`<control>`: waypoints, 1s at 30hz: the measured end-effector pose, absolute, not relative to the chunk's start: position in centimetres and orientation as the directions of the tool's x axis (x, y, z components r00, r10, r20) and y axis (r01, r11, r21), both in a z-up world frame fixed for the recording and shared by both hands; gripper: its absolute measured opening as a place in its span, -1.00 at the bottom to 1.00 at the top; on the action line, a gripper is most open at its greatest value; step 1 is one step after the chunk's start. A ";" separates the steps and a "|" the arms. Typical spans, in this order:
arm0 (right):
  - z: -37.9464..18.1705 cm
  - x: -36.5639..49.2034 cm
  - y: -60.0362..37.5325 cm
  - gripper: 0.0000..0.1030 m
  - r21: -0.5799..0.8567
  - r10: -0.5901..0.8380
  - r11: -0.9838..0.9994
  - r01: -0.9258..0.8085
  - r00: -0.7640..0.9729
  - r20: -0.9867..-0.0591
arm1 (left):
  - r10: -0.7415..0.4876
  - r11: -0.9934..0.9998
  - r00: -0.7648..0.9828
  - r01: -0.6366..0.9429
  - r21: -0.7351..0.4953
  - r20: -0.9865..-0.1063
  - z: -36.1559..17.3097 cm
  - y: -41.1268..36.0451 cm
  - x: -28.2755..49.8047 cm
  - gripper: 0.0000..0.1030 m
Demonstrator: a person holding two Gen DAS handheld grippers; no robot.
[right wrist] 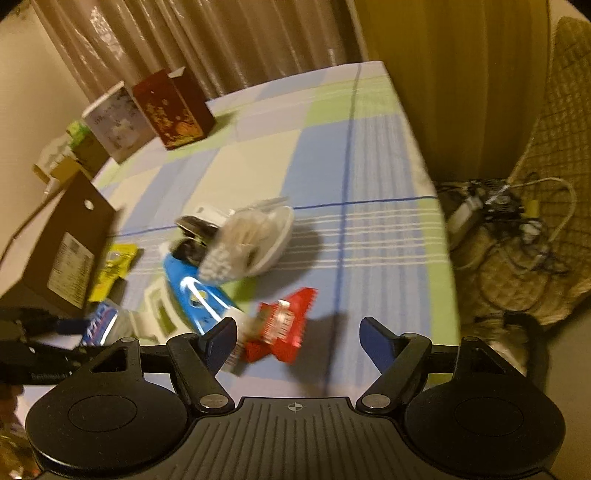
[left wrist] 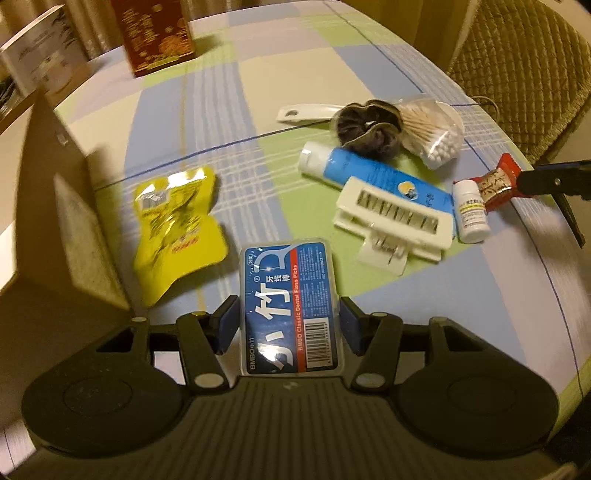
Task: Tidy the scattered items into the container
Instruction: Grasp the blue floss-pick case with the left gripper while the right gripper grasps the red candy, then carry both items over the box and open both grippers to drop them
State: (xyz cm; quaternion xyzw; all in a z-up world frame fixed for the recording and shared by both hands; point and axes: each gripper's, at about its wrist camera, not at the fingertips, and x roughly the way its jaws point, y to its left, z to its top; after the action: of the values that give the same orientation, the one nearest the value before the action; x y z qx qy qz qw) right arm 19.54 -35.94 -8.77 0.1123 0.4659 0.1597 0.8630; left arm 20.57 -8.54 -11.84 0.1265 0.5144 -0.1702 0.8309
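In the left wrist view my left gripper point(left wrist: 289, 319) is shut on a blue dental floss pick box point(left wrist: 290, 295), its blue pads pressing both long sides just above the checked tablecloth. The brown cardboard container point(left wrist: 55, 192) stands close on the left. My right gripper point(right wrist: 299, 332) is open over a red snack packet point(right wrist: 284, 325), which lies between the jaws nearer the left finger. A white pill bottle point(left wrist: 471, 210) lies beside that packet. Further back lie a yellow sachet point(left wrist: 177, 229), a blue tube point(left wrist: 369, 170), a white claw clip point(left wrist: 395, 218), a dark scrunchie point(left wrist: 369, 125) and bagged cotton swabs point(left wrist: 432, 133).
A red and gold carton point(left wrist: 155, 33) and a white box point(left wrist: 40, 55) stand at the table's far end. A quilted chair point(left wrist: 524, 66) sits past the right edge, with a tangle of cables point(right wrist: 498, 221) on it. A white scoop point(left wrist: 306, 110) lies behind the scrunchie.
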 end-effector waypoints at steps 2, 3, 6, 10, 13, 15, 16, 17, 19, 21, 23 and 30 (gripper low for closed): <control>-9.2 20.1 -35.9 0.22 0.383 0.413 0.908 -0.168 0.499 -0.762 | -0.142 0.919 0.420 0.392 0.038 -0.897 -11.6 -8.0 20.3 0.02; -9.5 20.4 -36.0 0.22 0.402 0.424 0.902 -0.155 0.490 -0.762 | -0.136 0.923 0.425 0.382 0.041 -0.895 -11.4 -7.8 20.2 0.02; -10.3 21.1 -36.3 0.21 0.452 0.452 0.884 -0.119 0.471 -0.758 | -0.121 0.934 0.439 0.354 0.047 -0.890 -11.0 -7.3 19.9 0.02; -11.3 21.5 -36.8 -0.38 0.524 0.502 0.848 -0.082 0.441 -0.744 | -0.109 0.944 0.449 0.328 0.050 -0.887 -10.6 -7.0 19.6 0.02; -11.4 21.3 -37.3 -0.42 0.540 0.510 0.839 -0.063 0.437 -0.741 | -0.103 0.947 0.458 0.316 0.053 -0.883 -10.3 -7.1 19.2 0.02; -11.0 21.0 -37.8 -0.54 0.544 0.509 0.837 -0.058 0.448 -0.735 | -0.103 0.948 0.462 0.312 0.053 -0.881 -10.1 -7.1 18.9 0.02; -10.7 20.9 -38.0 -0.54 0.543 0.506 0.837 -0.058 0.459 -0.730 | -0.102 0.949 0.466 0.310 0.054 -0.879 -9.9 -7.1 18.7 0.02; -10.4 20.8 -38.2 -0.54 0.541 0.503 0.839 -0.062 0.467 -0.727 | -0.101 0.950 0.469 0.308 0.055 -0.877 -9.8 -7.1 18.5 0.02; -9.5 20.5 -38.3 -0.54 0.525 0.490 0.848 -0.073 0.487 -0.723 | -0.102 0.952 0.479 0.302 0.055 -0.872 -9.4 -7.1 18.2 0.02; -8.7 20.1 -38.3 -0.54 0.511 0.480 0.855 -0.087 0.507 -0.716 | -0.105 0.954 0.488 0.297 0.052 -0.867 -8.9 -7.0 17.9 0.02; -7.7 19.8 -38.1 -0.54 0.499 0.472 0.860 -0.102 0.527 -0.707 | -0.108 0.955 0.501 0.293 0.051 -0.858 -8.3 -6.9 17.5 0.02; -3.9 18.2 -35.5 -0.54 0.486 0.487 0.857 -0.170 0.573 -0.659 | -0.153 0.954 0.576 0.298 0.032 -0.803 -4.9 -5.4 16.2 0.02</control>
State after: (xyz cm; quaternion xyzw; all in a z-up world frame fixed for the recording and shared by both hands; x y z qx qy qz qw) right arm 18.18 -35.54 -3.93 0.1882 0.4211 0.1895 0.8668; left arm 16.20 -5.43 -4.93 0.0820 0.4427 -0.1274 0.8838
